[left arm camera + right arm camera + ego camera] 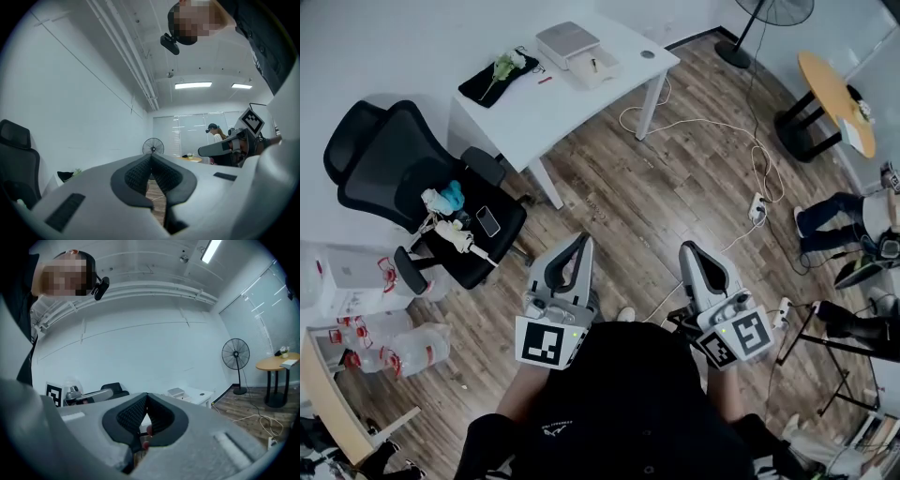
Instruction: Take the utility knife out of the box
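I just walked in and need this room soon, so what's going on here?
A person stands on the wood floor with a tool in each hand. The left tool and right tool are both shut and empty, aimed roughly toward the white table. The box sits there, apart from both tools, so nothing has been picked up yet.

Left gripper [581, 246]: held level ahead of the torso, jaws closed tip to tip, nothing between them. Right gripper [687, 251]: alongside and apart from it, near level, jaws likewise together and empty. Both point forward.
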`<state>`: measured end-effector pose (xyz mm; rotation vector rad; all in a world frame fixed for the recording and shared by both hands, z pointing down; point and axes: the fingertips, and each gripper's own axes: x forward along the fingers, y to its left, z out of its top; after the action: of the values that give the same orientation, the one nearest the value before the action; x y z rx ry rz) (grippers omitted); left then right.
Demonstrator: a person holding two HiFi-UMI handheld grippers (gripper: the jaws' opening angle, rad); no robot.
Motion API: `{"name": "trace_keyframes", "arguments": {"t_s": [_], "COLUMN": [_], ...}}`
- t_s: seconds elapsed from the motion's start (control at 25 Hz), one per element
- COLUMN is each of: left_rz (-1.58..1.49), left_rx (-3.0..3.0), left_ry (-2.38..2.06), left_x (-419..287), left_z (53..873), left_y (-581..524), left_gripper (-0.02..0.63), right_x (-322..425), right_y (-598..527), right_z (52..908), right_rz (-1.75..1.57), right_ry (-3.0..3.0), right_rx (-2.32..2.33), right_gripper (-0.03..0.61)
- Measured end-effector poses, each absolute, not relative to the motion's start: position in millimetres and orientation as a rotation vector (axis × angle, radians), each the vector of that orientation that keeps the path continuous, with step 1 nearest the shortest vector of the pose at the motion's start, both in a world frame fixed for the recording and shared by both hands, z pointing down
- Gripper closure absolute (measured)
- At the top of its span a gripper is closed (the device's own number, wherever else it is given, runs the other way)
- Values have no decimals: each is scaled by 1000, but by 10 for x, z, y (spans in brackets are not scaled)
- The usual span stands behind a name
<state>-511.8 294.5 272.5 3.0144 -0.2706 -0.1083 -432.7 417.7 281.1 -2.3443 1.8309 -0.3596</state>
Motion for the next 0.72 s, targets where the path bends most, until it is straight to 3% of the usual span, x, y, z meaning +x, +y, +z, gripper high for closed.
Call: {"name": "trace_keyframes", "arguments": {"t_s": [0.72], "left_rz": [-182], "left_rx": [2999], "left_ry": [-116], "left_x": [-4847], "left_z": [2718], "left_y": [1569], "left_gripper": [609], "right_x": [-4239], "right_y": [2831], "right_z": [2796], "right_rz": [-276], "right_ry": [1784], "right_rx": [-2465], "right_gripper": [574]}}
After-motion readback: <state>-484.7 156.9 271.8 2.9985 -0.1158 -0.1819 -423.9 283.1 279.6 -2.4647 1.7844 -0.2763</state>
